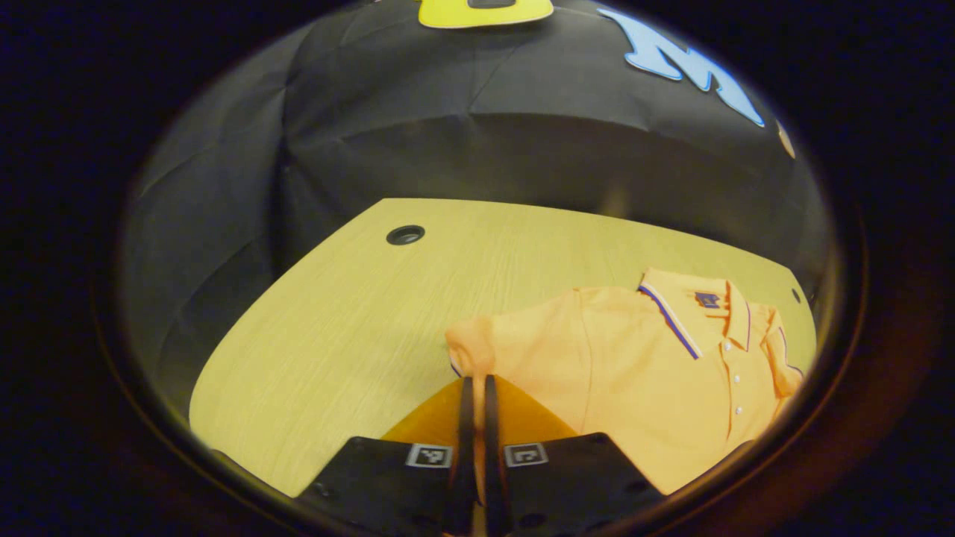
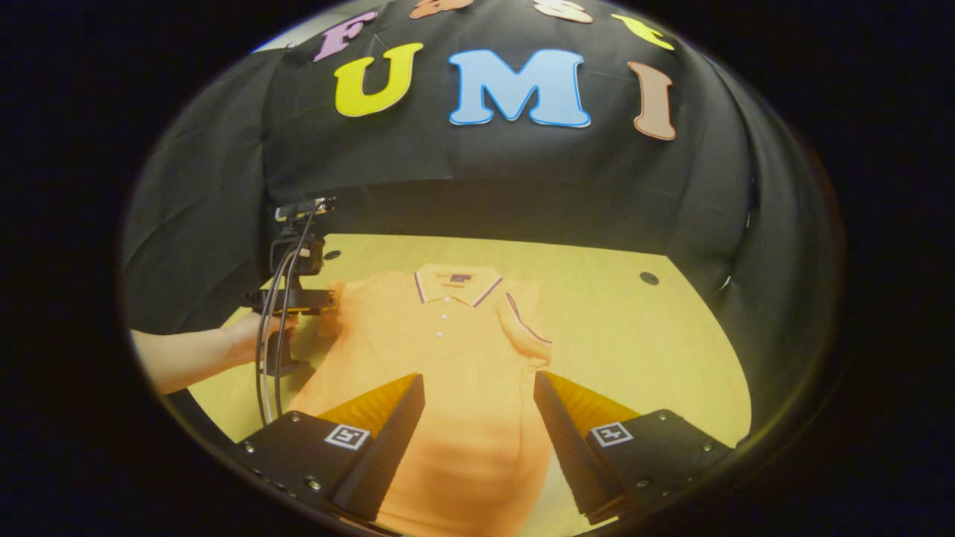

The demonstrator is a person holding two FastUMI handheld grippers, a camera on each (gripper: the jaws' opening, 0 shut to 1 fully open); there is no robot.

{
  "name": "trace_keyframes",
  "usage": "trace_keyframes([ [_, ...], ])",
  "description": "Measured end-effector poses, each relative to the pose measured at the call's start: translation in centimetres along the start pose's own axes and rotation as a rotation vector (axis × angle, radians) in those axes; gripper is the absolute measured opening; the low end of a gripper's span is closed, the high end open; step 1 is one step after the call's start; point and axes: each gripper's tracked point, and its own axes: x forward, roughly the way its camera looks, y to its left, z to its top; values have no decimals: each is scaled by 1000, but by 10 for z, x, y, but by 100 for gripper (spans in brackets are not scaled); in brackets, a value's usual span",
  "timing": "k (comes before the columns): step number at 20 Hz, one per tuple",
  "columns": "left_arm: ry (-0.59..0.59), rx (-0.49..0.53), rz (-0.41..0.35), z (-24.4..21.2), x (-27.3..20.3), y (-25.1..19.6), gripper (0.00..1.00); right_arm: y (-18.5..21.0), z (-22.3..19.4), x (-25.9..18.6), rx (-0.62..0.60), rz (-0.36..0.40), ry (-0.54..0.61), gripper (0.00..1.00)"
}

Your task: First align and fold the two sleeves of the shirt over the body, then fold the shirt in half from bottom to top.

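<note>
An orange polo shirt lies face up on the wooden table, collar toward the back wall. One sleeve is folded in over the body. The other sleeve is bunched at the tips of my left gripper, whose fingers are pressed together on its cuff. In the right gripper view a hand holds that left gripper at the shirt's edge. My right gripper hovers open over the lower part of the shirt's body, holding nothing.
The table has a round cable hole at the back left and another cable hole at the back right. Bare wood lies on both sides of the shirt. Black cloth walls close behind the table.
</note>
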Motion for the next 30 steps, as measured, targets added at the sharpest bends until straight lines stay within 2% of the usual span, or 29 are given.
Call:
trace_keyframes([
  [6,-63,29,-42,23,-13,-20,10,-6,0,-2,9,-18,-8,92],
  [12,-132,84,-161,47,-38,-77,10,-9,-4,-1,38,-32,-1,92],
  [16,-116,168,-233,39,-40,-113,10,-10,-7,-2,69,-67,2,92],
  [20,-74,201,-301,25,-35,-137,10,-11,-16,-8,105,-134,13,92],
  [22,-56,222,-311,18,-31,-140,10,-14,-23,-14,129,-167,18,92],
  [24,-38,234,-313,15,-32,-139,14,-15,-26,-15,164,-182,17,92],
  [26,-35,229,-319,13,-36,-140,24,-14,-25,-17,176,-181,8,92],
  [27,-29,225,-328,12,-39,-141,24,-15,-24,-19,170,-181,2,92],
  [29,-16,220,-345,9,-51,-144,42,-17,-23,-20,151,-173,-4,92],
  [30,-15,219,-349,7,-56,-144,58,-17,-23,-21,142,-165,-5,92],
])
